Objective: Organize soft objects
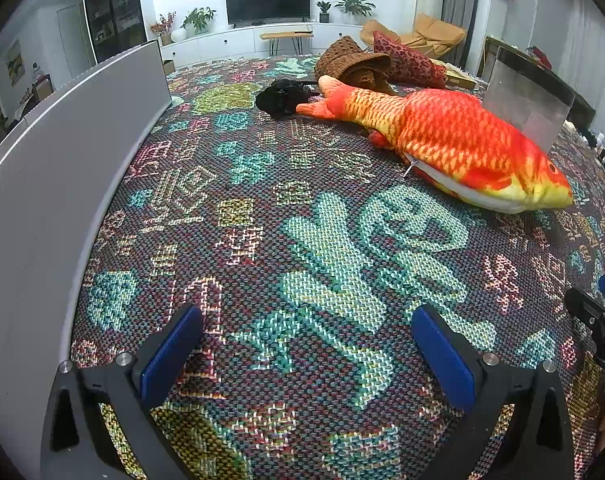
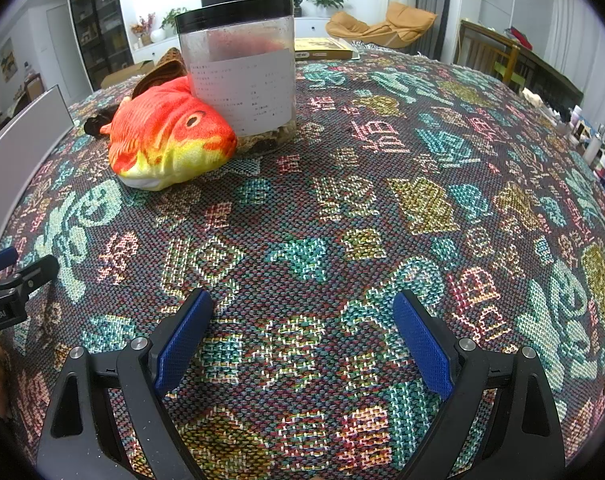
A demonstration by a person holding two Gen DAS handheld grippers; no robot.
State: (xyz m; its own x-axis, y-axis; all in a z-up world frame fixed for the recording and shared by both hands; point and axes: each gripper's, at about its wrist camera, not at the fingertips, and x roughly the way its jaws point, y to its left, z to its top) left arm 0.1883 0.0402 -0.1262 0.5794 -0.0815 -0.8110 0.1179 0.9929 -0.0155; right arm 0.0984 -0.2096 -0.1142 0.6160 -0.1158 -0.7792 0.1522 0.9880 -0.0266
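Nearest in the left wrist view, the left gripper [image 1: 307, 344] hangs low over the cloth [image 1: 262, 240], its blue pads [image 1: 170, 354] spread wide with nothing between them. It points far along the cloth, level and a little downward. At the right edge of that view a black part of the right gripper [image 1: 594, 316] shows with a blue tip.

The fish [image 1: 454, 140] lies on the cloth far and to the right of the left gripper, well apart from it, head toward the near right, tail toward the far left. Its white belly with a zip pull faces the camera. At its tail sits a black thing [image 1: 280, 98], too dark to identify. Behind the tail are a brown knit piece [image 1: 350, 62] and a red patterned cushion [image 1: 406, 62], touching each other. A grey panel [image 1: 62, 148] stands along the left.

The right wrist view shows the right gripper [image 2: 302, 334] likewise low over the cloth [image 2: 422, 184], pads [image 2: 420, 344] wide apart and empty. Here the fish [image 2: 166, 136] is seen head-on, far left, resting against a clear jar [image 2: 242, 76] with a black lid and a white label; brownish bits lie at the jar's bottom. This view alone shows the jar's front, a flat box [image 2: 326, 48] beyond it, and small bottles [image 2: 594, 148] at the far right edge. The left gripper [image 2: 10, 276] shows at its left edge.
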